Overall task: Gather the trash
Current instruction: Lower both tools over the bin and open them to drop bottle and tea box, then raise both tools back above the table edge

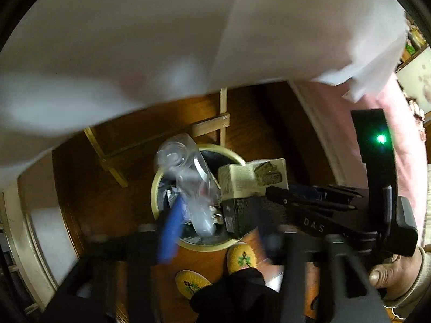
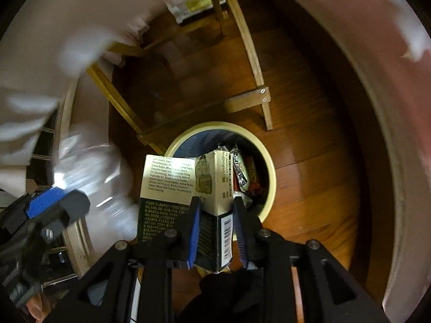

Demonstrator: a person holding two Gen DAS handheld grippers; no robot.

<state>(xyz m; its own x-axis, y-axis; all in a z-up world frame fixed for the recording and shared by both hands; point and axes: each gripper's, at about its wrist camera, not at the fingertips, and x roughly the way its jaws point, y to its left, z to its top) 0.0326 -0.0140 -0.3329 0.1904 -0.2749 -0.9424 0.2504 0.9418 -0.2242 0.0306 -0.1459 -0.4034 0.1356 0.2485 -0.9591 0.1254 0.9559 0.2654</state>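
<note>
Right gripper (image 2: 216,231) points down, blue pads clamped on a green-and-cream carton (image 2: 188,185) over the round bin (image 2: 269,172), wrappers inside. Left gripper (image 1: 215,228) jaws spread; clear plastic bottle (image 1: 188,183) loose between them, blurred, tilted into the bin mouth. Slippered feet (image 1: 241,258) near the bin.

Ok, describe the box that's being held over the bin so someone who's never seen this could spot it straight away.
Find the round cream-rimmed bin on the brown wooden floor. Above its near edge, the right gripper holds a snack box. Unlike the crinkly wrappers in the bin and the clear plastic bottle beside it, it is cream above, dark green below, with printed ingredients and a barcode.
</note>
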